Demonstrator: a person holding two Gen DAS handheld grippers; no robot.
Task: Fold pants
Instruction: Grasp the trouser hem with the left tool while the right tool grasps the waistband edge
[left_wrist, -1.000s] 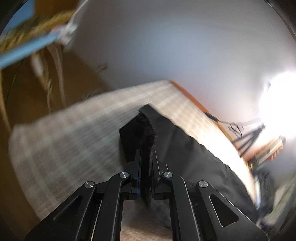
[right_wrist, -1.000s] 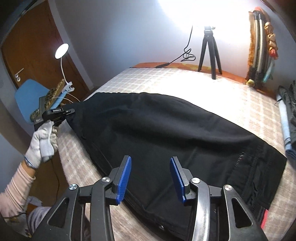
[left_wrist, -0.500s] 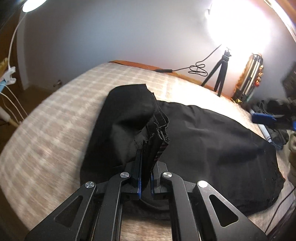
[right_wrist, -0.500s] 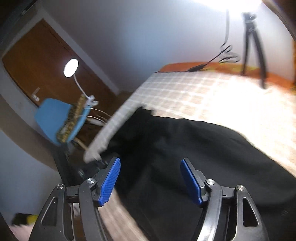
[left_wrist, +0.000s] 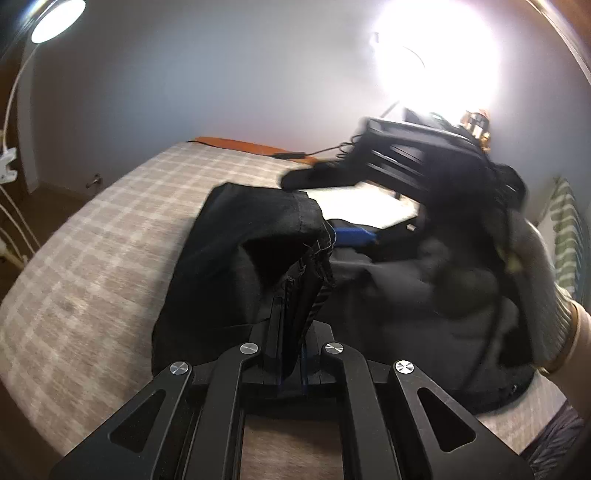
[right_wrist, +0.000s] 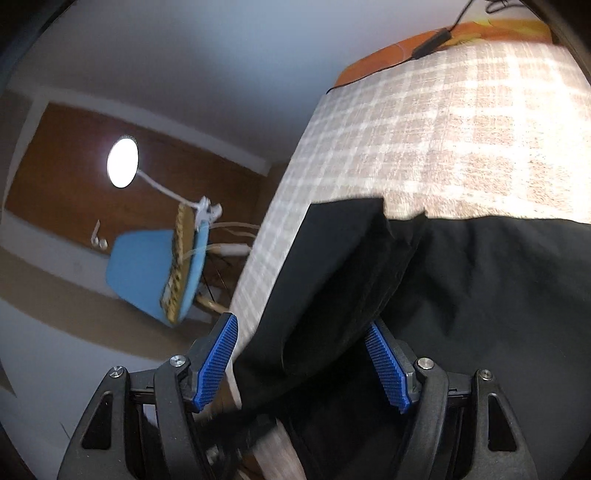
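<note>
Black pants (left_wrist: 229, 273) lie on a beige checked bed (left_wrist: 96, 266). My left gripper (left_wrist: 295, 295) is shut on the hem end of the pants and holds it lifted, folded over the rest of the cloth. My right gripper (right_wrist: 303, 354) is open, its blue pads (right_wrist: 216, 358) on either side of the folded black cloth (right_wrist: 332, 280) near the bed's edge. In the left wrist view the right gripper (left_wrist: 354, 236) shows blurred beyond the lifted hem, held by a gloved hand (left_wrist: 535, 280).
A blue chair (right_wrist: 147, 266) with a clip lamp (right_wrist: 123, 166) stands beside the bed, by a brown door. An orange strip (right_wrist: 417, 40) with a black cable runs along the bed's far edge. A bright light (left_wrist: 436, 51) glares on the wall.
My left gripper has carried the hem further over the pants. My right gripper has swung down and in, and its open pads now straddle the folded cloth at the bed's edge.
</note>
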